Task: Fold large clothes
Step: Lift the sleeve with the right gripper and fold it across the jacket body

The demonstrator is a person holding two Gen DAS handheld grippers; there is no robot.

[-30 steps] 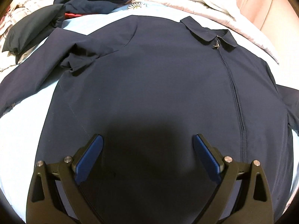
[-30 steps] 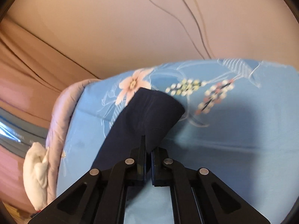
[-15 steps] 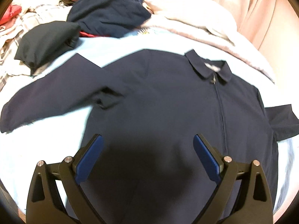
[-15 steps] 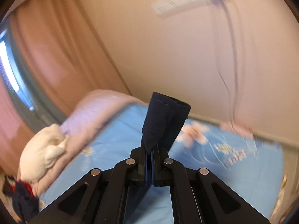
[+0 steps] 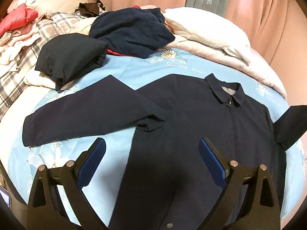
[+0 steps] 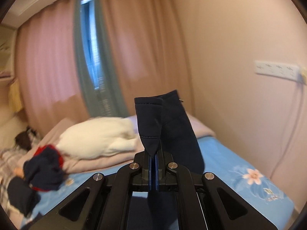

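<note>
Navy jacket (image 5: 191, 134) lies front up, zipped, collar toward the upper right, across the middle of the left wrist view on the blue floral bedsheet (image 5: 134, 71). One sleeve (image 5: 86, 118) runs flat to the left of frame. The other sleeve rises off the sheet at the right edge.

Right gripper (image 6: 153, 160): clenched on the cuff (image 6: 165, 126) of that raised sleeve. In the right wrist view the cuff stands up out of the closed jaws at frame centre, with the wall and curtains behind it.

Left gripper (image 5: 151, 159): released, jaws wide apart, nothing between them. It hangs over the lower body of the jacket, apparently not touching it.

Step in hand, as judged: folding the right-hand sleeve inward over the chest.
- Carry the cuff across the zip line and lay it down flat, with no twist left in the sleeve.
- Keep the clamp shut until the cuff rests on the body panel.
- The free gripper could pin the body near the hem so that the jacket does not drag.
- Risk: lifting too high pulls the shoulder and skews the collar.

Containers: none visible. Loose items only: a dark folded garment (image 5: 71, 57) and a crumpled navy garment (image 5: 130, 30) at upper left, and a pale quilt (image 5: 211, 36) at upper right.
</note>
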